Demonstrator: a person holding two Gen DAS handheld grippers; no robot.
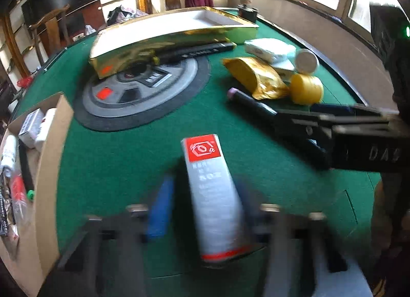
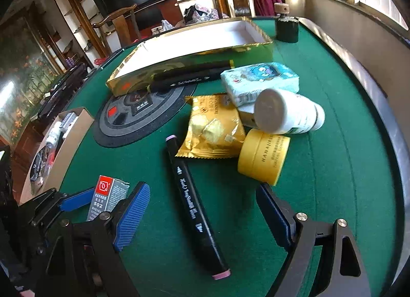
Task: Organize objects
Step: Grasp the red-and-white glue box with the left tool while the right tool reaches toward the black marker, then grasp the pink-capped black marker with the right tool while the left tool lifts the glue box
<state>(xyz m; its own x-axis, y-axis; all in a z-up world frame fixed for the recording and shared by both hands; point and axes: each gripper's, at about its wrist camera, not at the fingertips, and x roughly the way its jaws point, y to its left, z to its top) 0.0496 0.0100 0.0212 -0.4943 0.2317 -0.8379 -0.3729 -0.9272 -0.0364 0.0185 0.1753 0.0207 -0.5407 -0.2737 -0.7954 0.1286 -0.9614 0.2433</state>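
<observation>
A grey 502 glue box with a red label (image 1: 212, 194) sits between the blue pads of my left gripper (image 1: 205, 210), which is shut on it. The right wrist view shows the same glue box (image 2: 107, 199) at the lower left, with one blue left finger against it. My right gripper (image 2: 203, 217) stands open over a black marker with pink ends (image 2: 194, 207). The marker lies on the green felt between the pads, touching neither. In the left wrist view the right gripper's black fingers (image 1: 307, 127) straddle that marker (image 1: 251, 102).
A long gold box with a white inside (image 2: 194, 48) lies at the back, black markers (image 2: 192, 76) along its front. A cardboard box (image 2: 64, 148) of small items stands at the left. Gold snack packet (image 2: 212, 127), yellow jar (image 2: 264, 156), white bottle (image 2: 289, 112), tissue pack (image 2: 258, 79) cluster at the right.
</observation>
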